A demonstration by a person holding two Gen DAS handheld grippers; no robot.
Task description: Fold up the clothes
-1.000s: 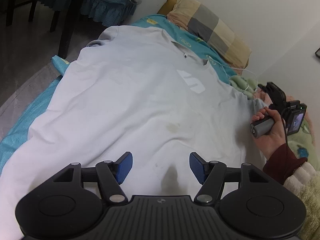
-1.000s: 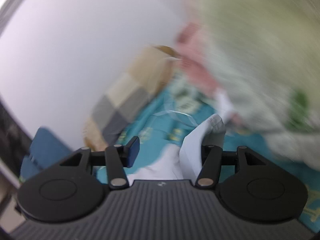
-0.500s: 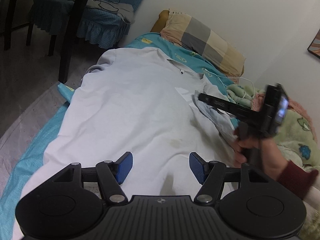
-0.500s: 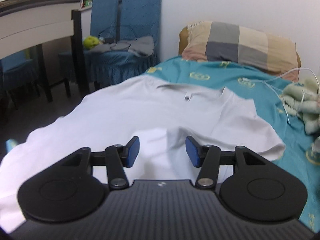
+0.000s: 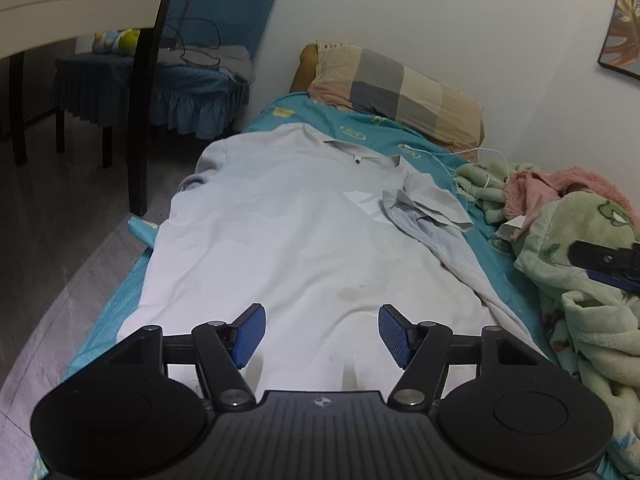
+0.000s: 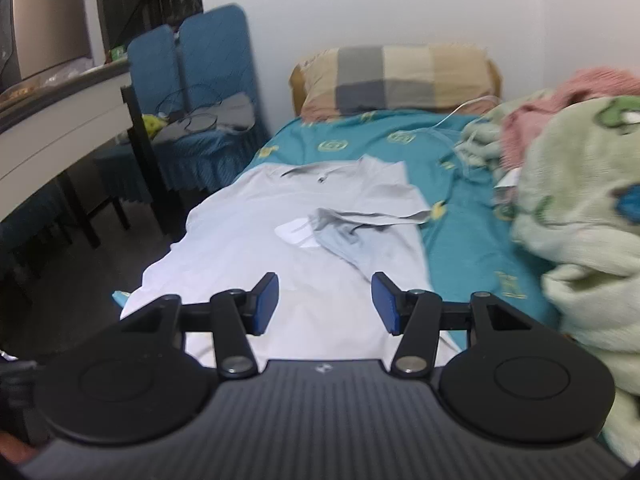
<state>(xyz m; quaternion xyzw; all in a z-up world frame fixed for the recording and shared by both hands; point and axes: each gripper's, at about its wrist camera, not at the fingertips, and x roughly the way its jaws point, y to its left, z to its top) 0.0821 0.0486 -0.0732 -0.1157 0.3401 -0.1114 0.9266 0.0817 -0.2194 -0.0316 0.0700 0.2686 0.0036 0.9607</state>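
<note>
A pale grey shirt (image 5: pixel 288 240) lies spread flat on a bed with a teal sheet (image 6: pixel 460 216), collar toward a checked pillow (image 5: pixel 396 88). Its right sleeve (image 5: pixel 424 208) is already folded in across the chest; the left sleeve (image 5: pixel 208 160) lies unfolded near the bed's edge. Both tools hover above the hem end, released, with nothing between their blue pads: the left tool (image 5: pixel 320 334) and the right tool (image 6: pixel 325 304). The next move likely calls for the left tool to pinch the left sleeve and fold it inward.
</note>
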